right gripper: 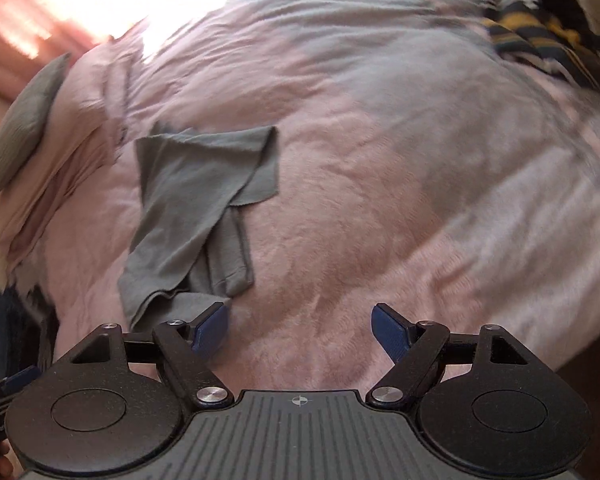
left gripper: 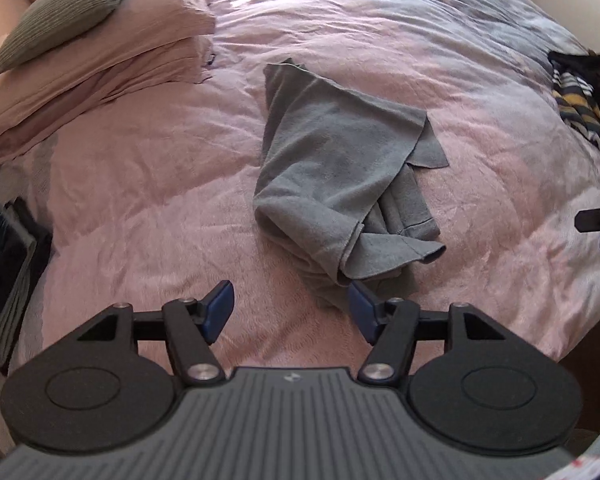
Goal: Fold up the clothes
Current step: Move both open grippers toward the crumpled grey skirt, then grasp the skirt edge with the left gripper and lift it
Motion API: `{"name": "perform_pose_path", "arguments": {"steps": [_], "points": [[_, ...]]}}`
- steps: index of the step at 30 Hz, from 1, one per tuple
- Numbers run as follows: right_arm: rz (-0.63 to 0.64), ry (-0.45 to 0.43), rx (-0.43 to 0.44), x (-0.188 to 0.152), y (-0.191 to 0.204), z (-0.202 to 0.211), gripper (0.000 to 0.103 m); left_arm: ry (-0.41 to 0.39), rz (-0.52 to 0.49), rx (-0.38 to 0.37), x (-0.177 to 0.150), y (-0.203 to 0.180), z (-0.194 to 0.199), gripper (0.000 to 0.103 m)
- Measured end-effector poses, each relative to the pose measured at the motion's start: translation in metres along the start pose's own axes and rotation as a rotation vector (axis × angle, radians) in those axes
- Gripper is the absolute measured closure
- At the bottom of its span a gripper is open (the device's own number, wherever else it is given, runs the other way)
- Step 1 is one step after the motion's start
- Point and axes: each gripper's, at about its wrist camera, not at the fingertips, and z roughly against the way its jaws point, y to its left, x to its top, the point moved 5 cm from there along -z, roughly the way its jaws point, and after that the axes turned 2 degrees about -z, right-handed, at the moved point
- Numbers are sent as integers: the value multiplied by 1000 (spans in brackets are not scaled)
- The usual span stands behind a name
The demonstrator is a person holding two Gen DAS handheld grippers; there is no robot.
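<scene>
A grey garment (left gripper: pixel 336 172) lies loosely bunched on the pink bed cover (left gripper: pixel 140 184), one flap spread to the right and a hemmed end curled toward me. My left gripper (left gripper: pixel 292 308) hovers open just short of its near end, with nothing between the blue pads. In the right wrist view the same grey garment (right gripper: pixel 196 208) sits left of centre. My right gripper (right gripper: pixel 300 328) is open above the bare bed cover (right gripper: pixel 420 200), its left pad near the garment's near hem. The right gripper's fingertip (left gripper: pixel 598 220) shows at the left wrist view's right edge.
Pink pillows (left gripper: pixel 112 56) with a grey ribbed cushion (left gripper: pixel 64 16) are stacked at the far left. A heap of striped dark and yellow clothes (left gripper: pixel 580 100) lies at the far right. Dark folded items (left gripper: pixel 8 272) sit at the bed's left edge.
</scene>
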Motion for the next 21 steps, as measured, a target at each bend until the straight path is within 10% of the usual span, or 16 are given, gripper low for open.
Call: {"name": "perform_pose_path", "arguments": {"steps": [6, 11, 12, 15, 21], "points": [[-326, -100, -175, -56, -64, 32, 26, 33, -261, -121, 19, -32, -73, 27], [-514, -66, -285, -117, -101, 53, 26, 92, -337, -45, 28, -46, -141, 27], [-536, -64, -295, -124, -105, 56, 26, 107, -324, -24, 29, -42, -151, 33], [-570, -51, -315, -140, -110, 57, 26, 120, -242, -68, 35, -19, -159, 97], [-477, -27, -267, -113, -92, 38, 26, -40, 143, -82, 38, 97, -90, 97]]}}
